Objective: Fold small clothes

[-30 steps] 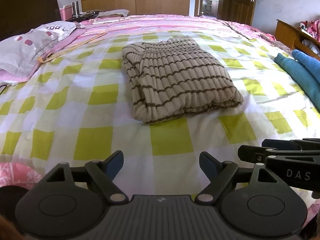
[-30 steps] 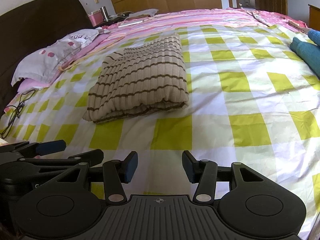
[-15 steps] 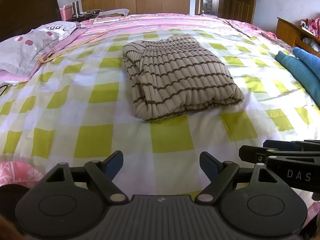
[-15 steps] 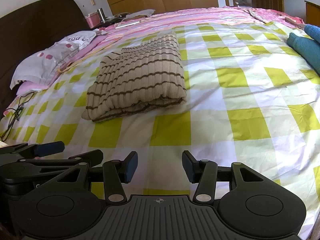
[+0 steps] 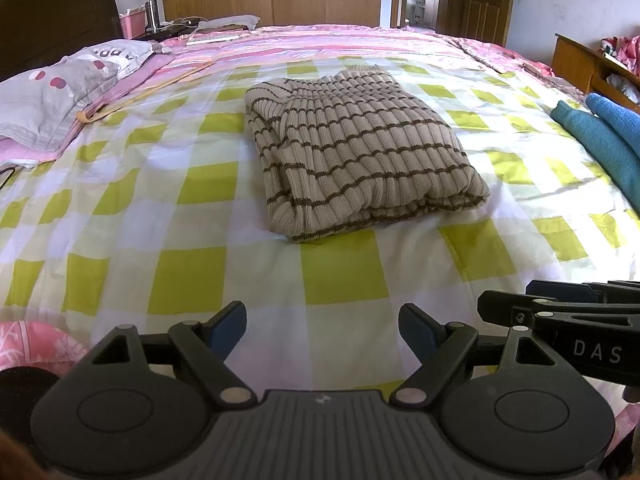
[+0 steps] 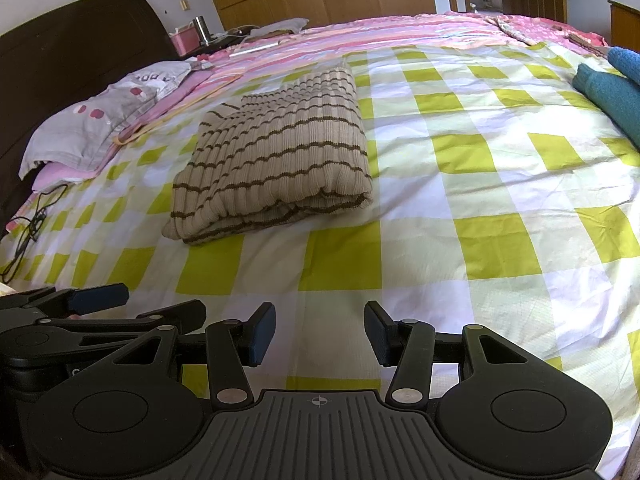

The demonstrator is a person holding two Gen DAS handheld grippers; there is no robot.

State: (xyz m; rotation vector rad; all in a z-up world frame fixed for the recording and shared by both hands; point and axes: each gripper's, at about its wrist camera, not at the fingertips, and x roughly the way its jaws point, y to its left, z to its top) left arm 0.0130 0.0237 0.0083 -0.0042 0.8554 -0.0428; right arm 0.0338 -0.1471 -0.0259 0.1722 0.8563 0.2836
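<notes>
Bright, even daylight fills both sharp fisheye views, casting soft shadows ahead of the grippers, with edges bowed and corners vignetted black.

Open bedsheet around the folded sweater

The sweater [image 5: 356, 156] has bare checked sheet [image 5: 192, 280] on all sides; a pillow [image 5: 60, 92] lies well left, blue towels [image 5: 600, 140] well right.

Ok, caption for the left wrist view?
Folded striped sweater on the checked bedspread; open left gripper empty, well short of it.
</notes>
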